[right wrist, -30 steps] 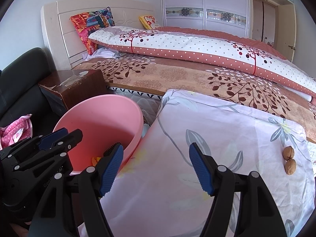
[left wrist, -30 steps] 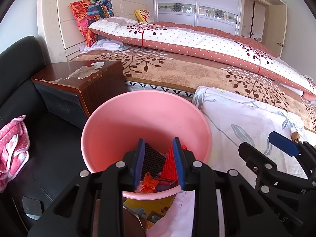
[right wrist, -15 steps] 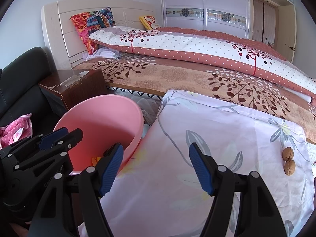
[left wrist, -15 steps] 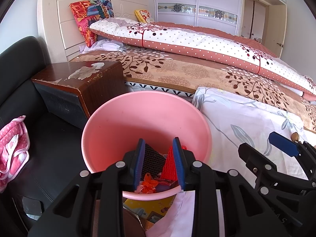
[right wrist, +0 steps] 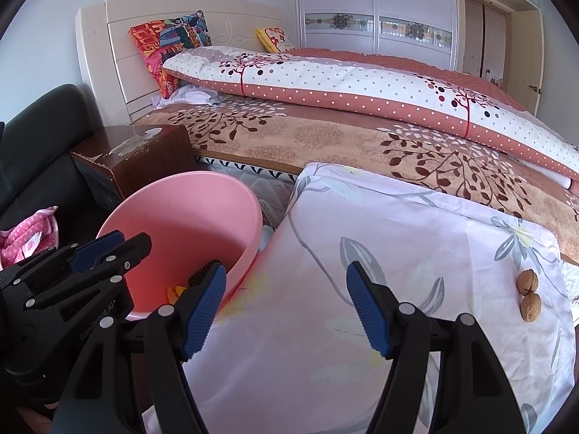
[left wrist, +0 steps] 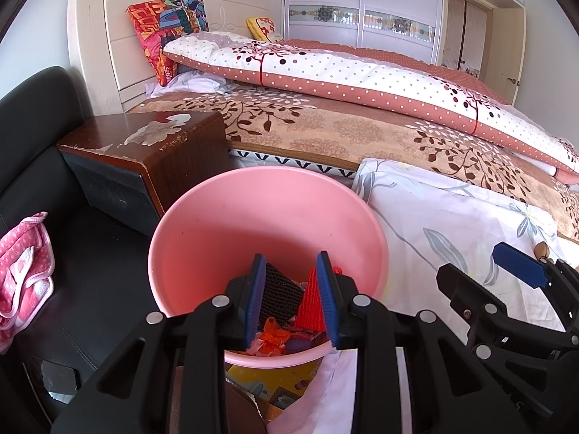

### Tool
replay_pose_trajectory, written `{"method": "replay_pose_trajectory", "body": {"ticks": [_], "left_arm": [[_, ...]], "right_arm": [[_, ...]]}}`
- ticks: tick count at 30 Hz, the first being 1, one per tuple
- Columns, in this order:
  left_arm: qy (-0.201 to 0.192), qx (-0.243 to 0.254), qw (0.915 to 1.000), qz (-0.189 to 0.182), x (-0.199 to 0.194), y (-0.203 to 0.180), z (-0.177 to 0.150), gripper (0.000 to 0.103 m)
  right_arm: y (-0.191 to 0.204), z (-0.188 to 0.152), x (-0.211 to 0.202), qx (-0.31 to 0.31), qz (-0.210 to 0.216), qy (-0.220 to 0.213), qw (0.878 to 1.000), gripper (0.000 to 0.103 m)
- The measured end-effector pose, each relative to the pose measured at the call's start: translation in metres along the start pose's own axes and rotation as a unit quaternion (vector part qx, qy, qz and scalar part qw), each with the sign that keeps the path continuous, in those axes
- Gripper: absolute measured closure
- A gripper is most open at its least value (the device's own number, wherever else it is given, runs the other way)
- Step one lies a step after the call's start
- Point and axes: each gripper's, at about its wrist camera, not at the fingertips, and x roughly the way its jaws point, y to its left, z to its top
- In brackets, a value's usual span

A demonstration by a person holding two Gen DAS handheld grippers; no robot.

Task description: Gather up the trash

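Observation:
A pink bucket [left wrist: 267, 171] [right wrist: 181, 177] stands beside the bed. At its bottom lie a black foam net [left wrist: 280, 296] [right wrist: 201, 275], a red foam net [left wrist: 311, 307] and an orange wrapper [left wrist: 273, 336]. My left gripper [left wrist: 289, 256] [right wrist: 119, 242] hangs over the bucket's near rim, jaws partly apart, and the nets show through the gap below, untouched. My right gripper [right wrist: 285, 266] [left wrist: 474, 264] is wide open and holds nothing above a floral sheet [right wrist: 398, 253]. Two walnuts [right wrist: 528, 294] rest on that sheet to its right; in the left wrist view one walnut [left wrist: 541, 251] peeks out behind the right gripper.
A scuffed brown nightstand [left wrist: 144, 144] stands behind the bucket, and a black sofa [left wrist: 36, 126] with a pink dotted cloth [left wrist: 21, 253] is on the left. The bed with a dotted quilt [right wrist: 362, 83] fills the back. A yellow box [left wrist: 260, 379] lies under the bucket's near edge.

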Motion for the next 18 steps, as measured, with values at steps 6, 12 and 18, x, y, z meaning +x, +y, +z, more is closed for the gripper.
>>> {"method": "replay_pose_trajectory", "body": {"ticks": [6,12,18], "left_arm": [[-0.004,0.001,1.0000,0.002,-0.0006,0.0003,-0.0004,0.074],[-0.009,0.001,0.9999,0.007,-0.0008,-0.0008,0.0014,0.074],[-0.012,-0.004,0.9999,0.005,-0.0024,-0.0001,0.0034,0.074]], "right_arm": [[-0.0012,0.0000,0.0001,0.001,0.000,-0.001,1.000,0.035],[-0.0032,0.0001,-0.0005,0.003,-0.002,-0.002,1.000,0.035],[-0.0043,0.0004,-0.0026,0.006,-0.004,-0.005,1.000,0.035]]}}
